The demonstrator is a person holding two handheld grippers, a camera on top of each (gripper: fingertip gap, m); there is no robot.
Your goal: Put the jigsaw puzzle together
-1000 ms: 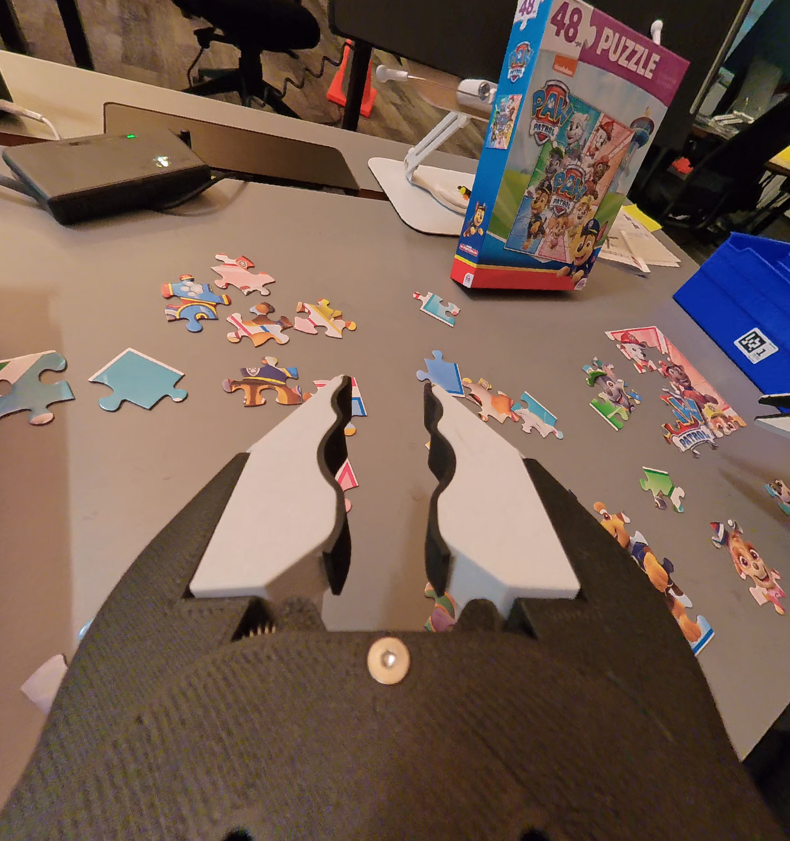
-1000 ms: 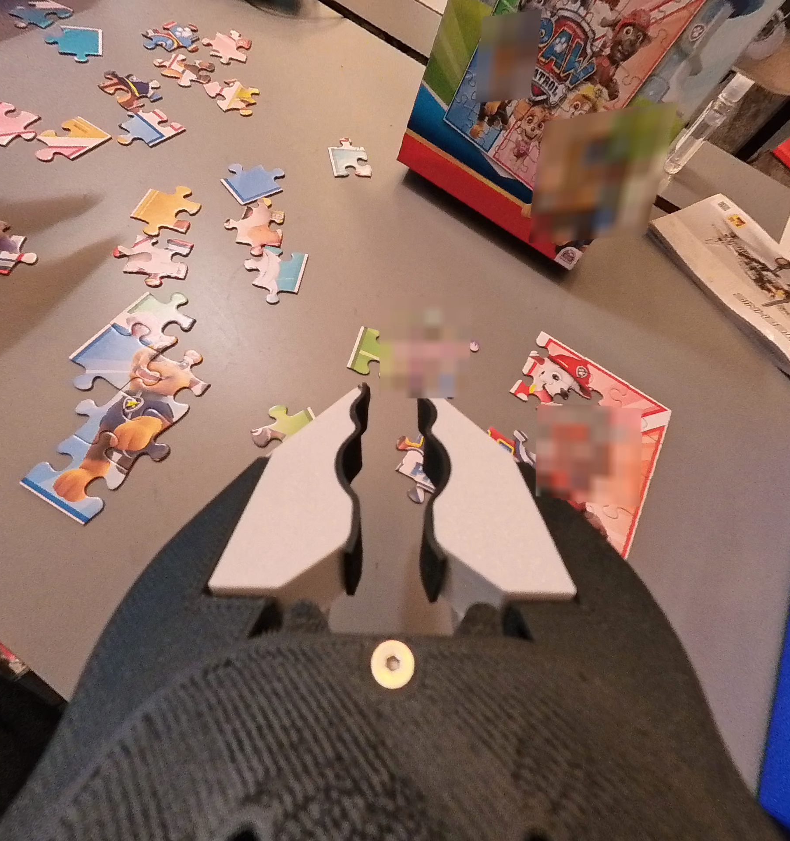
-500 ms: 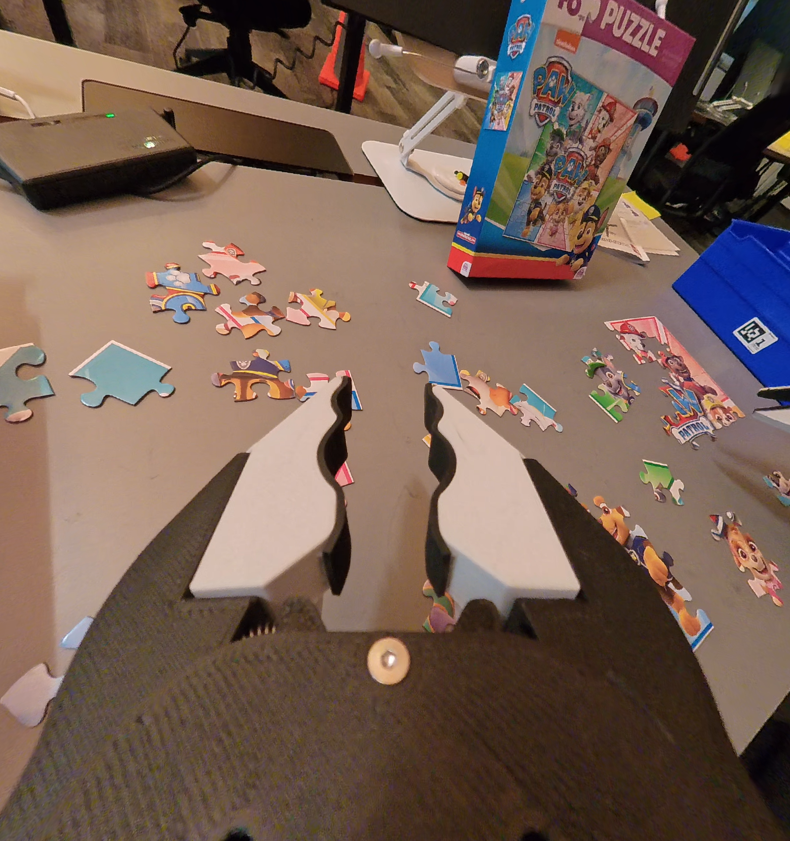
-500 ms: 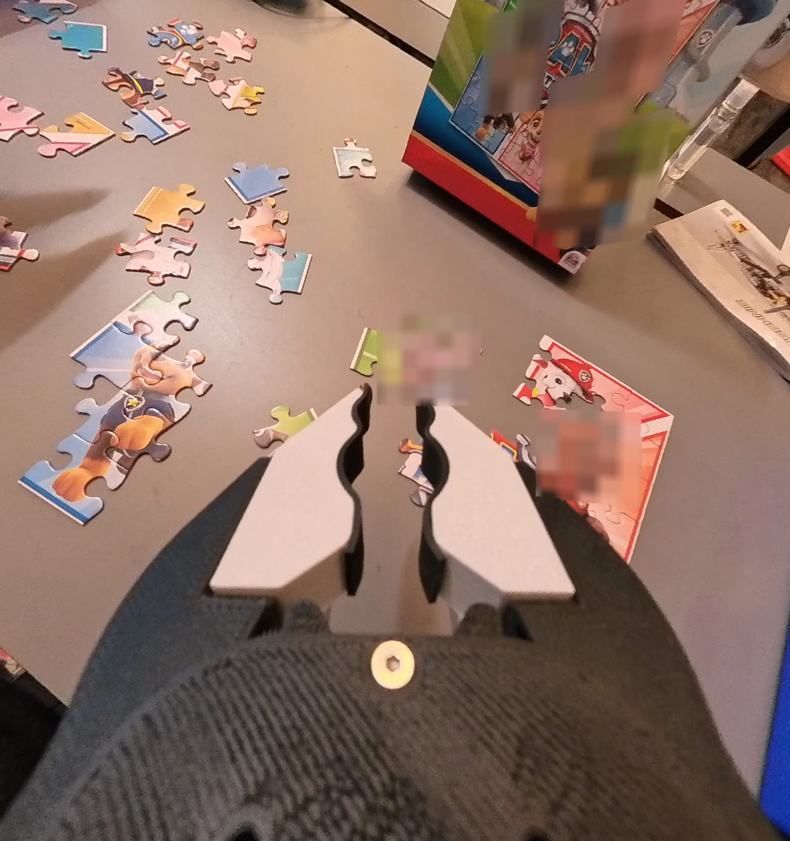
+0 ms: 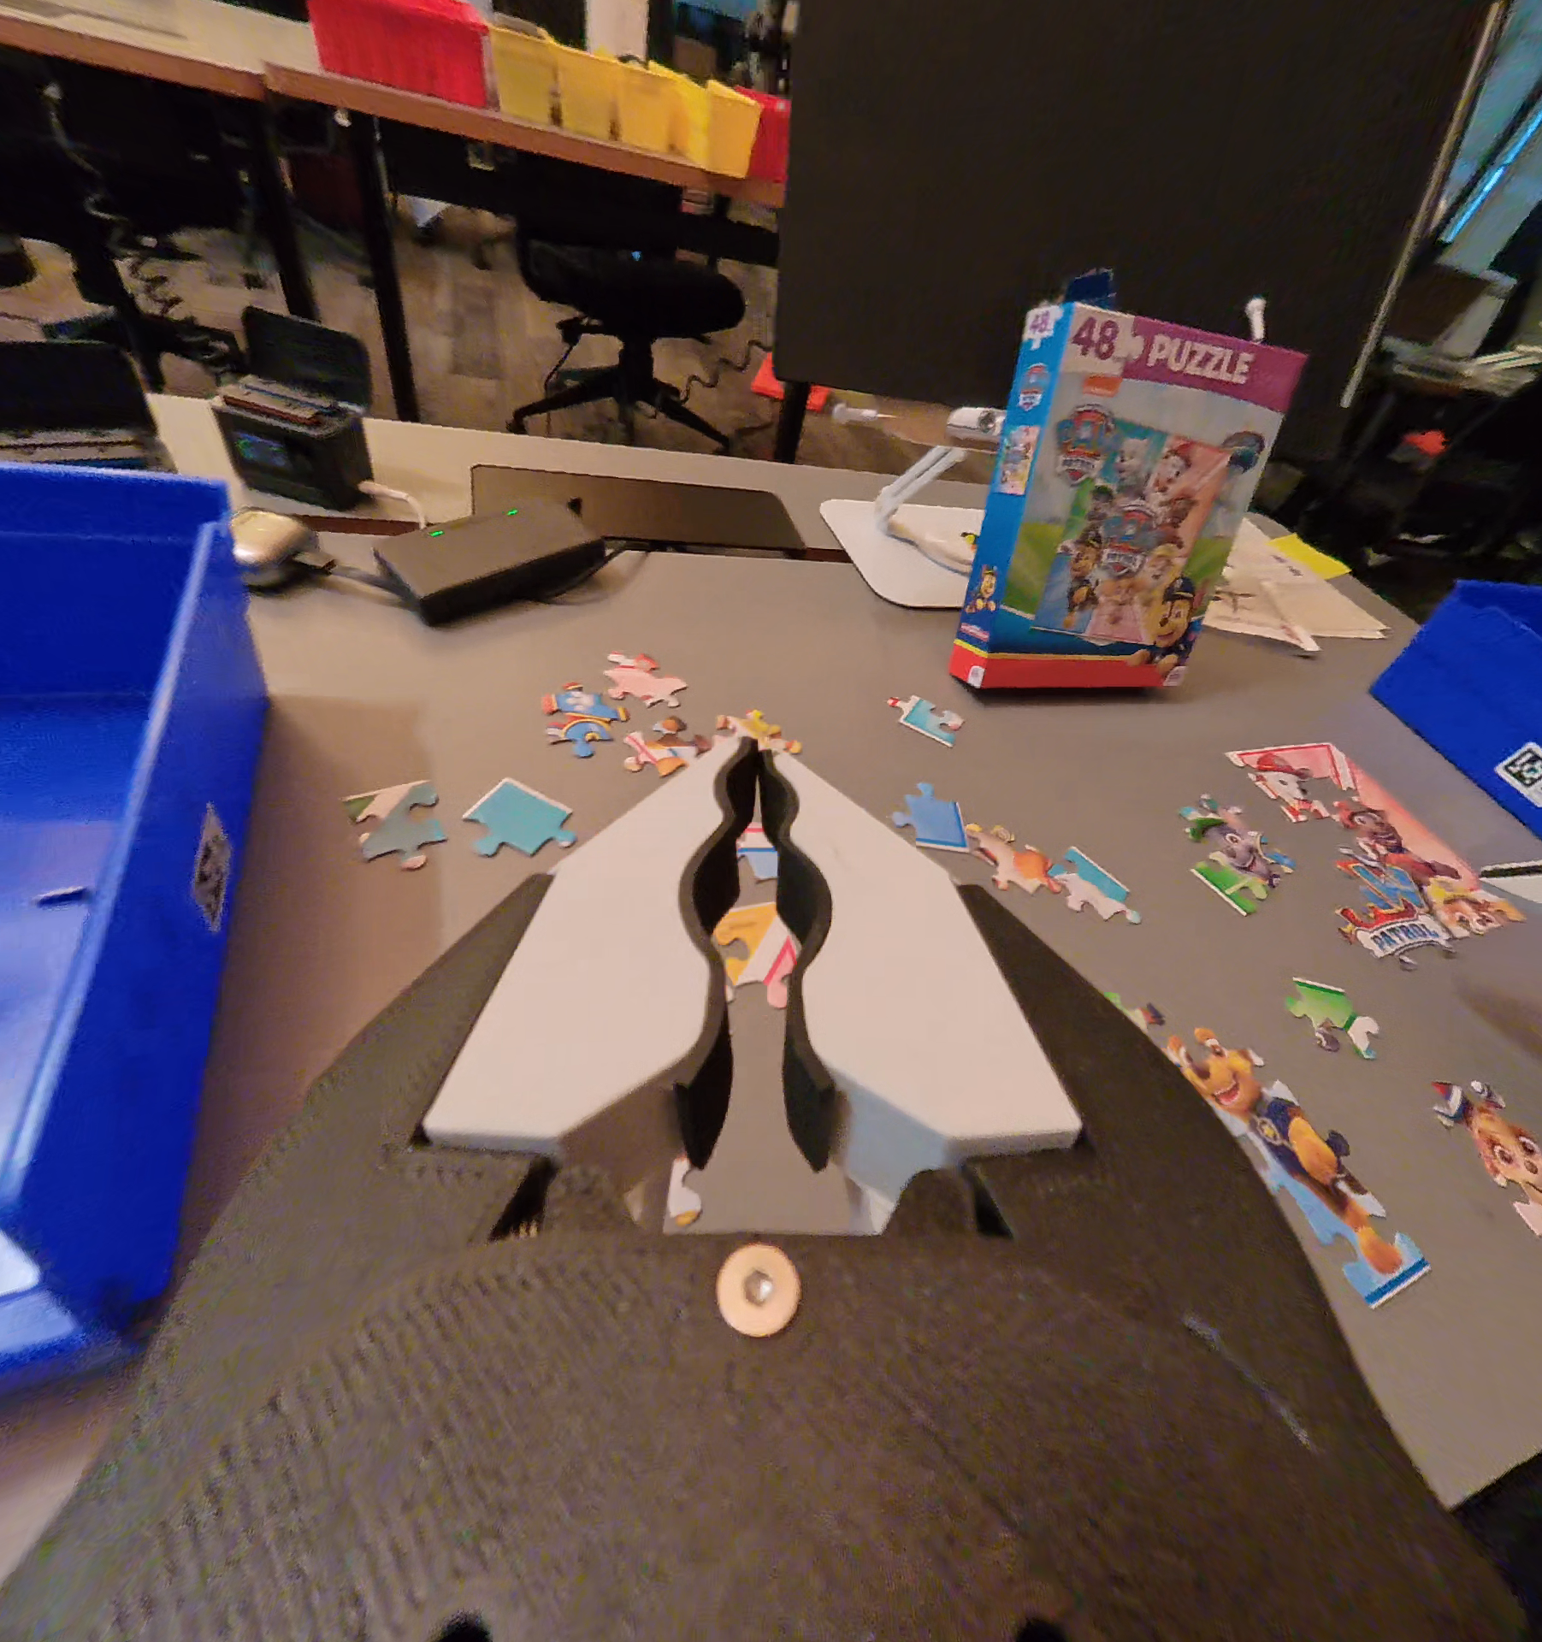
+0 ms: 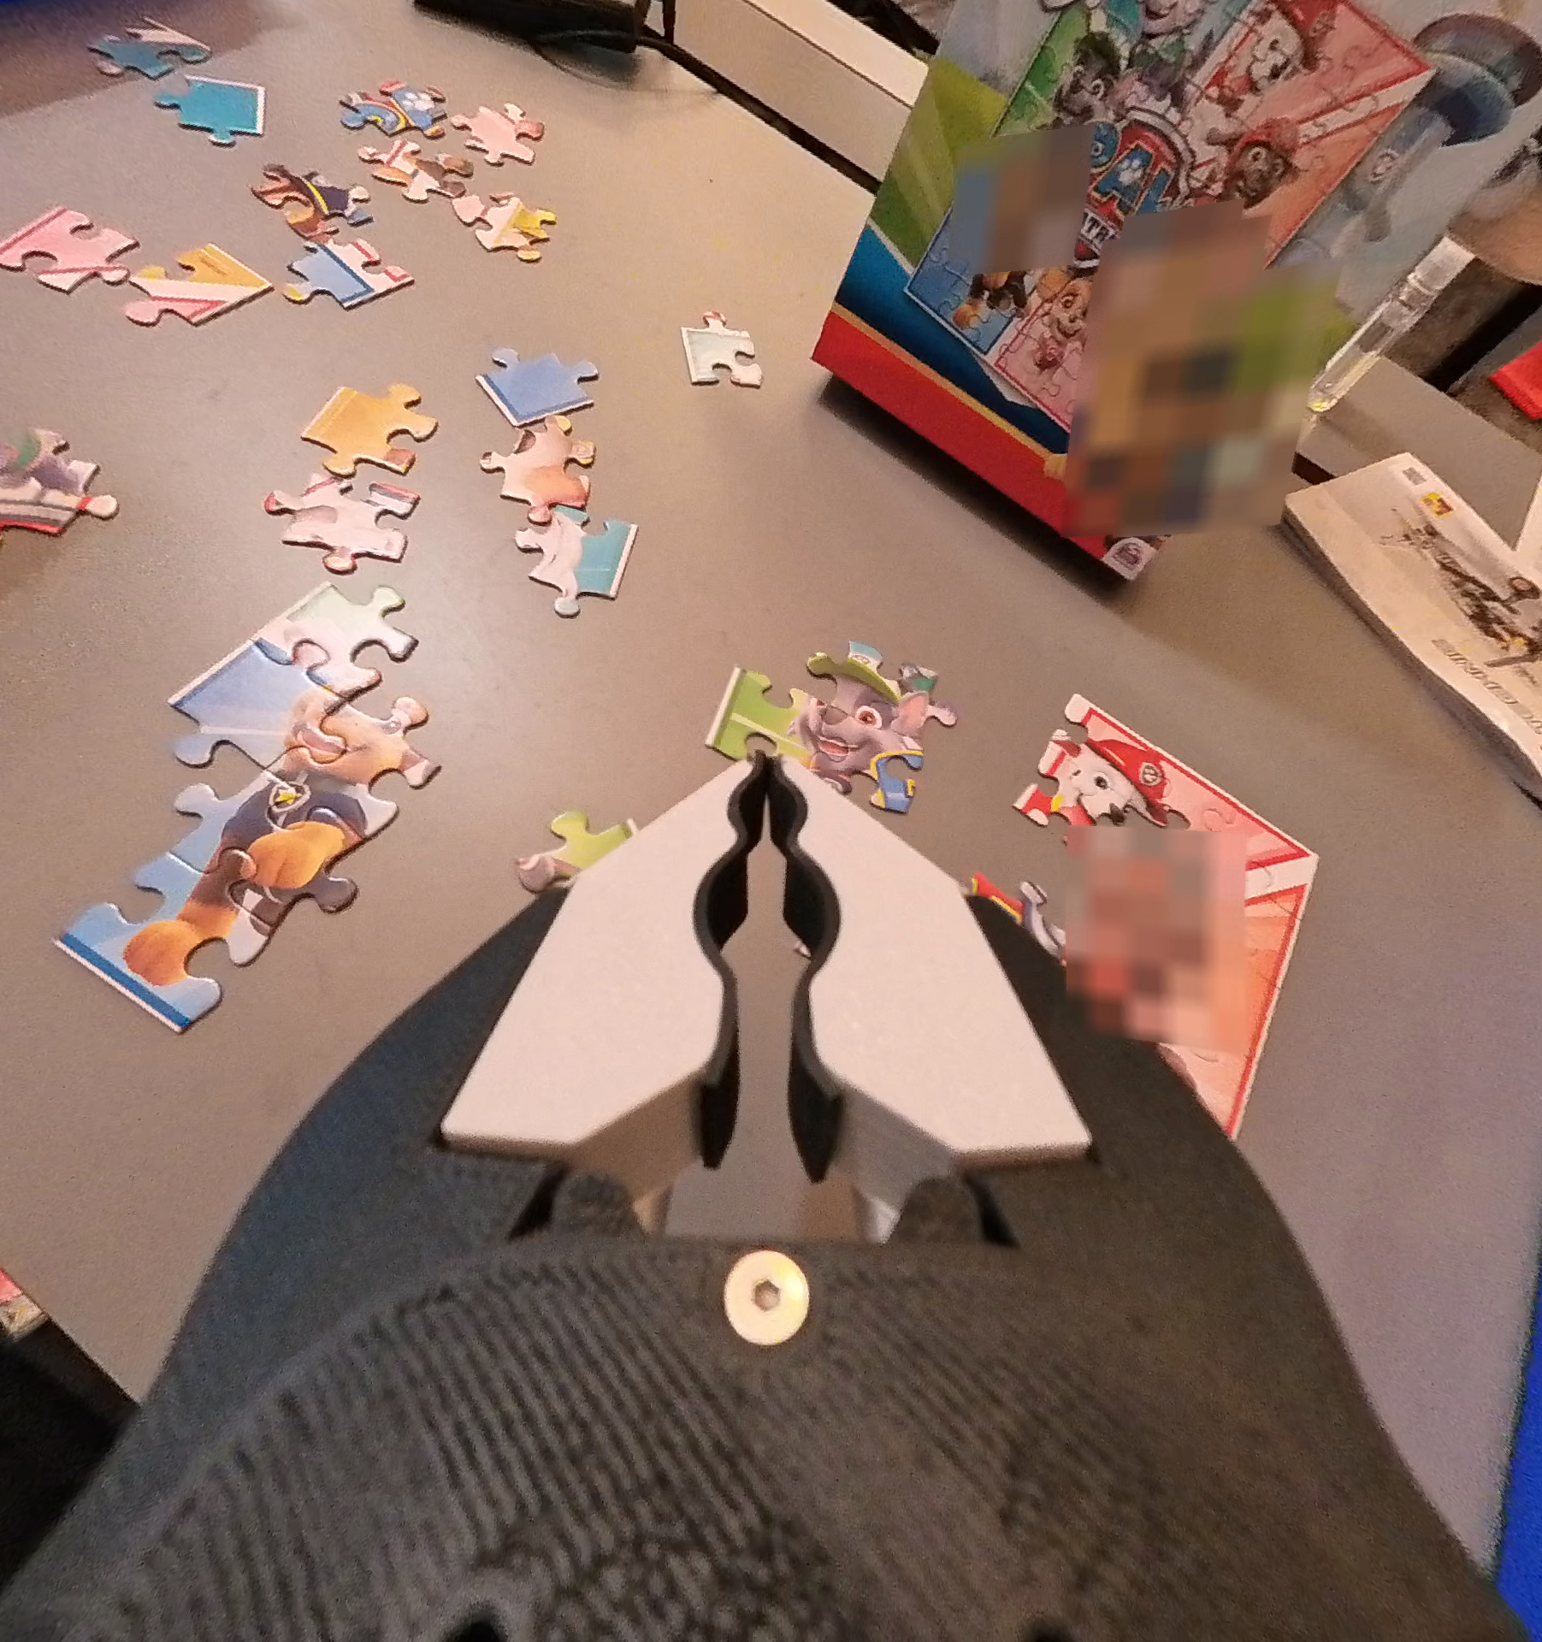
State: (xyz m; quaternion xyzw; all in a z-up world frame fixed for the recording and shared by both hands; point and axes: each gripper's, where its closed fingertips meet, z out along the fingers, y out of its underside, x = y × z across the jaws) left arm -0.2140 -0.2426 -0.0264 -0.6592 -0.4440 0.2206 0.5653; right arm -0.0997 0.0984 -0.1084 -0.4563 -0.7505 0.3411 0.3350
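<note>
Grey table [image 5: 838, 640]; puzzle pieces [image 5: 754, 946] behind fingers [image 5: 625, 960]

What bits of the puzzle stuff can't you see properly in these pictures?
- Right wrist view: mosaic patches blur parts of the puzzle box and the red-edged puzzle section.
- Left wrist view: the left tool covers most of a yellow piece; the blue bin is cut off by the edge.

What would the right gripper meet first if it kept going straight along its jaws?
Probably the green-and-grey joined puzzle pieces lying on the grey table just past the right gripper, whose jaws are shut on nothing; its height above them is unclear.
</note>
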